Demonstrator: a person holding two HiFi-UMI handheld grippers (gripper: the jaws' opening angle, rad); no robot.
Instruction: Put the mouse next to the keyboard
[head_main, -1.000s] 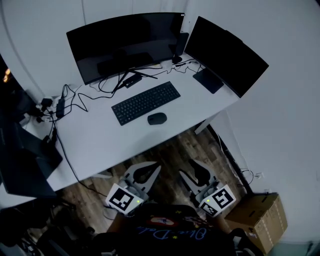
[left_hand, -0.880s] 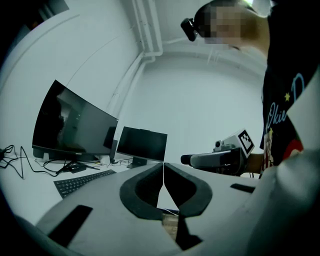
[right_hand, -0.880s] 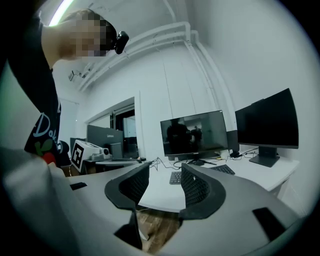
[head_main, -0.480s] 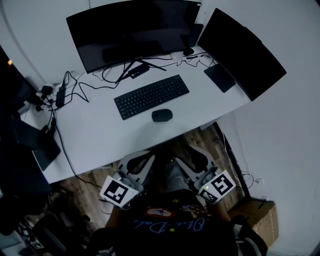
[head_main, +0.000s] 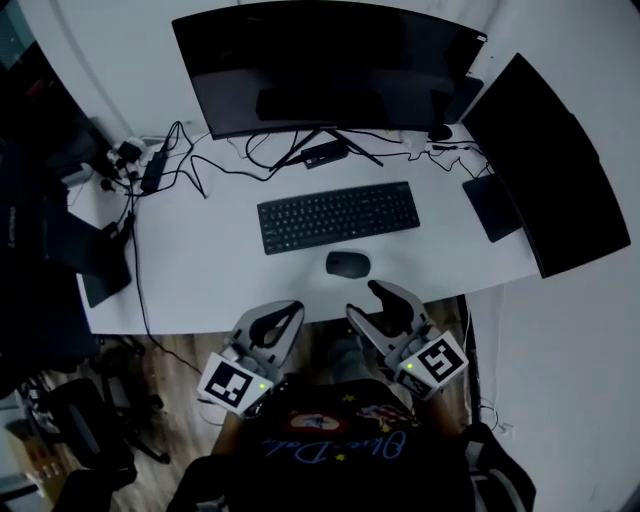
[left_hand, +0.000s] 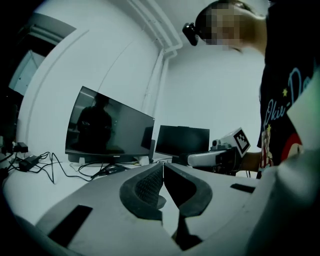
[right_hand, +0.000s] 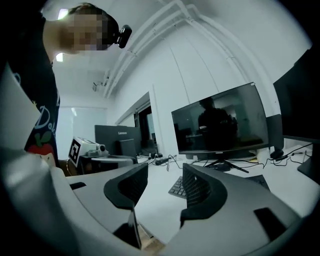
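Note:
A black mouse (head_main: 347, 264) lies on the white desk (head_main: 200, 270), just in front of the black keyboard (head_main: 338, 216) toward its right half. Both grippers hover at the desk's front edge. My right gripper (head_main: 366, 304) is nearest the mouse, a little short of it. It is open, its jaws have just been opening, and nothing is between them (right_hand: 165, 176). The right gripper view shows a corner of the keyboard (right_hand: 177, 188) but not the mouse. My left gripper (head_main: 292, 312) is further left, with its pads meeting at the tips (left_hand: 163, 167) and nothing held.
A wide curved monitor (head_main: 320, 70) stands behind the keyboard, and a second screen (head_main: 550, 170) angles in at the right above a dark flat pad (head_main: 492, 205). Cables and a power strip (head_main: 150, 170) trail over the desk's left. A chair base (head_main: 85, 430) sits on the wooden floor.
Both grippers have come forward from over the floor to the desk's front edge, closer to the mouse. The mouse and keyboard have not shifted on the desk.

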